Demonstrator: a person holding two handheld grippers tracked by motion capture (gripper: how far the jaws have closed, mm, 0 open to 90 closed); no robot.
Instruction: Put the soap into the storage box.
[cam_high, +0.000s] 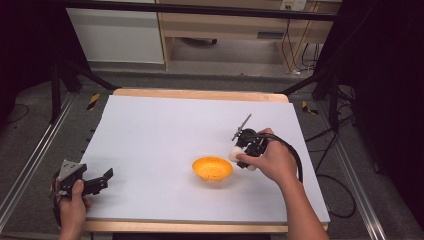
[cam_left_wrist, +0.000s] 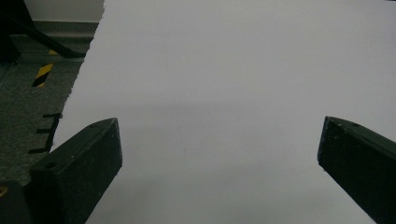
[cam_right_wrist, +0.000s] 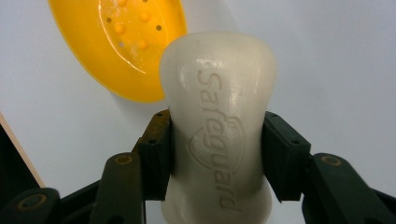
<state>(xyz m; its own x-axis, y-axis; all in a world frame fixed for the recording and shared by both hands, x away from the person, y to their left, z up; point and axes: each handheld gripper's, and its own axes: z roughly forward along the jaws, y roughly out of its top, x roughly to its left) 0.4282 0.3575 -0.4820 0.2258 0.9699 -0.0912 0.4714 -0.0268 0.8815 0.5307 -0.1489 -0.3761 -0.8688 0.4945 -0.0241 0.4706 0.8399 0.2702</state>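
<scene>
Right gripper (cam_right_wrist: 217, 154) clamps a soap bar (cam_right_wrist: 219, 121) just beside the soap dish (cam_right_wrist: 116, 51).
Bar is off-white, waisted, embossed "Safeguard" with a shield logo, pinched at its narrow middle. Dish is orange-yellow, oval, with studs and drain holes, sitting on the white table (cam_high: 165, 135). Left gripper (cam_high: 102, 179) hangs at the near-left edge, jaws wide apart, nothing between them.

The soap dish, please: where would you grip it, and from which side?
Take the soap dish by its thin raised rim on the left, with the open left gripper. It is a shallow oval, too wide to span, and the right gripper is shut on the soap.
</scene>
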